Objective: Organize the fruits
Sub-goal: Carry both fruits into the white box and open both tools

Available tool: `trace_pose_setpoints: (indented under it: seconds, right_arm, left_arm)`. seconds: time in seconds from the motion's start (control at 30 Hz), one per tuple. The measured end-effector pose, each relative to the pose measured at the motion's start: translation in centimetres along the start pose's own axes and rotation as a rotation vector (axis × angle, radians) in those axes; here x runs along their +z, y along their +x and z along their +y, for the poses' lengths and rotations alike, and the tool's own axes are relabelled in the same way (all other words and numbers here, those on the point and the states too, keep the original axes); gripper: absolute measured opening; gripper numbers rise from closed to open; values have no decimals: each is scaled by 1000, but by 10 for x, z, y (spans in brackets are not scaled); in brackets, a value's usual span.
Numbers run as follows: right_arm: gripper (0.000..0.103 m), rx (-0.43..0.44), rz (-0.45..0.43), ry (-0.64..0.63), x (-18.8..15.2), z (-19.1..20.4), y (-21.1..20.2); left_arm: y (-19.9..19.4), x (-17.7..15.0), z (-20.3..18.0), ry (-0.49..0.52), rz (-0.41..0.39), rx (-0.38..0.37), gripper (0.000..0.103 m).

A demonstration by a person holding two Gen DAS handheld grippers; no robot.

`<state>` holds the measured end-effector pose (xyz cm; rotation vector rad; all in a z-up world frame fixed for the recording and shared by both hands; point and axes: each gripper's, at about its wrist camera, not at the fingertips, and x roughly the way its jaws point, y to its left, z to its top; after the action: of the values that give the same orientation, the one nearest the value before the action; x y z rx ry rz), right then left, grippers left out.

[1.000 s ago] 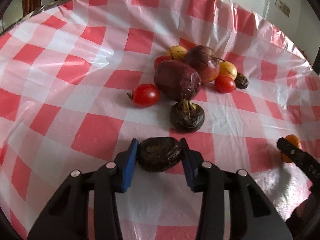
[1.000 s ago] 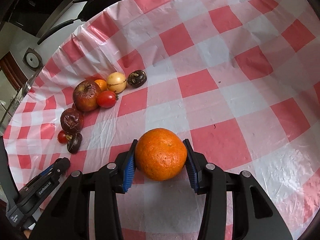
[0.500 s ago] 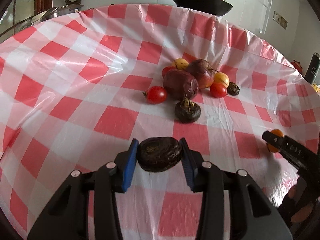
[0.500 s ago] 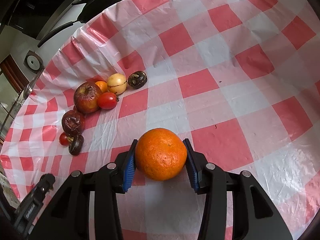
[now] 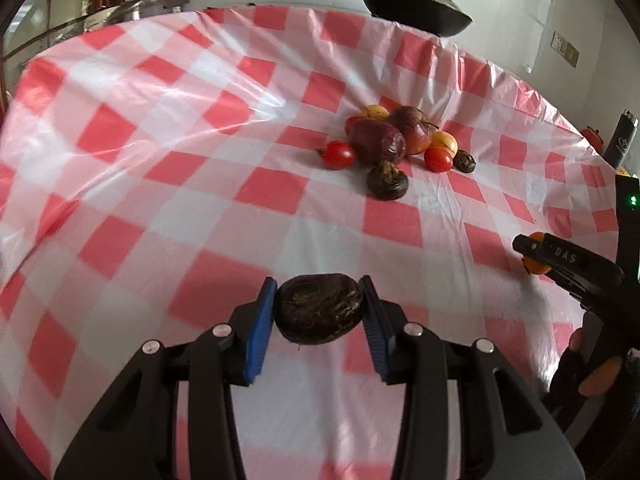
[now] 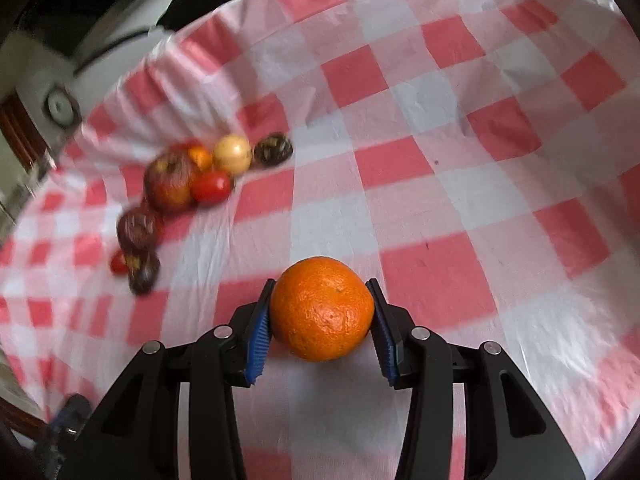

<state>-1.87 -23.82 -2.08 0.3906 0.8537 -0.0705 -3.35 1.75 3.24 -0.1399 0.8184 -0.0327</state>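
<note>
My left gripper (image 5: 319, 312) is shut on a dark wrinkled fruit (image 5: 319, 307) and holds it above the checked cloth. My right gripper (image 6: 322, 312) is shut on an orange (image 6: 322, 308); it also shows at the right of the left wrist view (image 5: 536, 256). A cluster of fruit lies further back on the cloth: a dark red wrinkled fruit (image 5: 376, 141), an apple (image 5: 414, 130), two tomatoes (image 5: 338, 155) (image 5: 438, 159), yellow fruits (image 5: 444, 141), and dark shrivelled ones (image 5: 387, 182). The same cluster shows blurred at the left of the right wrist view (image 6: 170, 184).
The table is covered by a red and white checked plastic cloth (image 5: 160, 200). A black pan (image 5: 416, 4) hangs beyond the far edge. A dark bottle (image 5: 620, 140) stands at the far right edge.
My left gripper has lifted and pulled back from the cluster with the dark fruit in it. My right gripper holds the orange as before; its view has shifted slightly and blurred.
</note>
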Motion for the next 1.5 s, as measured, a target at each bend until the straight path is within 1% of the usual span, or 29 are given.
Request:
trace_pose_setpoints:
  seconds: [0.03, 0.1, 0.2, 0.33, 0.47, 0.6, 0.7, 0.93, 1.1, 1.3, 1.4, 1.5]
  right_arm:
    - [44, 39, -1, -14, -7, 10, -10]
    - [44, 82, -13, -56, -19, 30, -25]
    - [44, 167, -24, -152, -46, 67, -49]
    - [44, 235, -2, -220, -77, 100, -62]
    - [44, 268, 7, -306, -105, 128, -74]
    - [44, 295, 23, -367, -129, 147, -82]
    - [44, 317, 36, -418, -147, 165, -89]
    - [44, 369, 43, -585, -194, 212, -110]
    - [44, 414, 49, -675, -222, 235, -124]
    - [44, 484, 30, -846, -268, 268, -148]
    - [44, 544, 29, -955, -301, 286, -161]
    - [44, 585, 28, -1045, -329, 300, -170]
  left_arm:
    - [-8, -3, 6, 1, -11, 7, 42]
    - [-20, -9, 17, -3, -23, 18, 42]
    - [-40, -21, 42, -26, -37, 37, 42]
    - [-60, -42, 76, -66, -35, 62, 42]
    - [-75, -63, 110, -112, -25, 80, 42]
    - [-89, -75, 134, -134, -32, 99, 42]
    - [-97, -81, 146, -145, -34, 105, 42]
    - [-118, -98, 174, -165, -43, 126, 42]
    - [-137, -117, 201, -191, -52, 151, 42]
    - [-160, -144, 235, -256, -62, 166, 42]
    - [-175, -159, 251, -291, -78, 181, 42]
    - [-184, -177, 266, -336, -77, 177, 42]
